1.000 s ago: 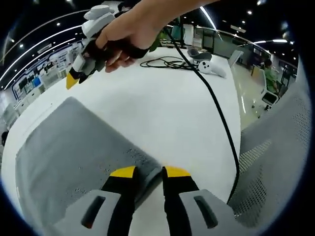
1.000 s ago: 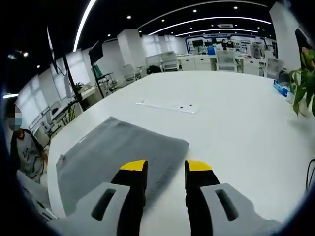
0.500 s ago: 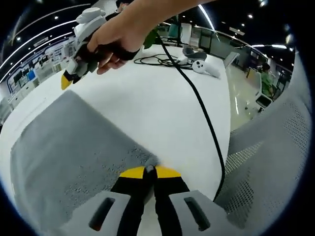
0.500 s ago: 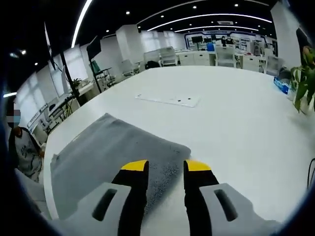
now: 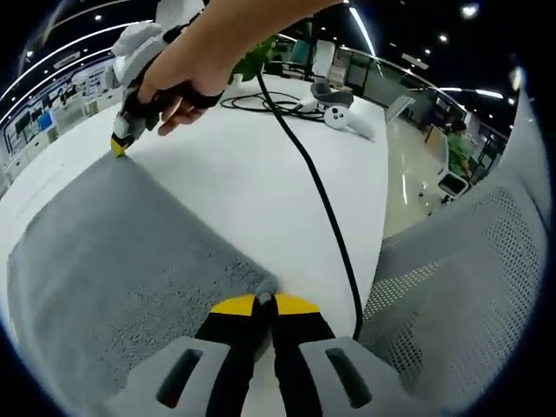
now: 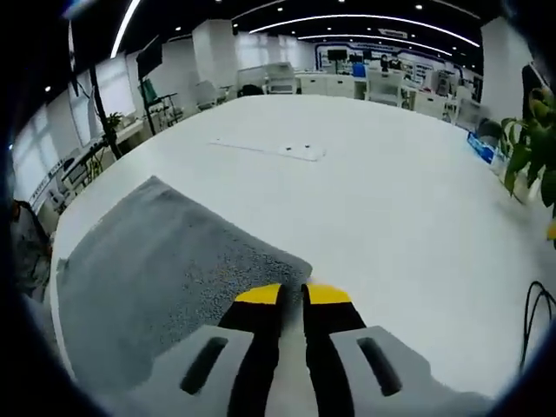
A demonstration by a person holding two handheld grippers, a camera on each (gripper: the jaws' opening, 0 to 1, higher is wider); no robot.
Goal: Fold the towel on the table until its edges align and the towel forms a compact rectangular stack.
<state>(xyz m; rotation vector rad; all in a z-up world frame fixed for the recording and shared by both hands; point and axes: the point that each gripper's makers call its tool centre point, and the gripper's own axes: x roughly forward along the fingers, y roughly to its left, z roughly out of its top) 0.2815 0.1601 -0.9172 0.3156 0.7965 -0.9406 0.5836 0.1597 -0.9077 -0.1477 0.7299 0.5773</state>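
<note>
A grey towel (image 5: 113, 252) lies flat on the white table (image 5: 261, 182). My left gripper (image 5: 263, 301) is shut on the towel's near corner, with the cloth pinched between the yellow tips. In the left gripper view a hand holds my right gripper (image 5: 118, 146) down at the towel's far corner. In the right gripper view the towel (image 6: 148, 278) spreads to the left, and my right gripper (image 6: 292, 292) has its jaws closed together on that corner's edge.
A black cable (image 5: 321, 200) runs from the hand across the table to the lower right. A white controller (image 5: 347, 117) and coiled cable lie at the far end. A mesh chair back (image 5: 460, 295) stands beside the table. A flat white strip (image 6: 269, 149) and a plant (image 6: 530, 148) are farther off.
The left gripper closed on the near towel corner and has held it since. The right gripper came down to the far corner and its jaws went from apart to closed.
</note>
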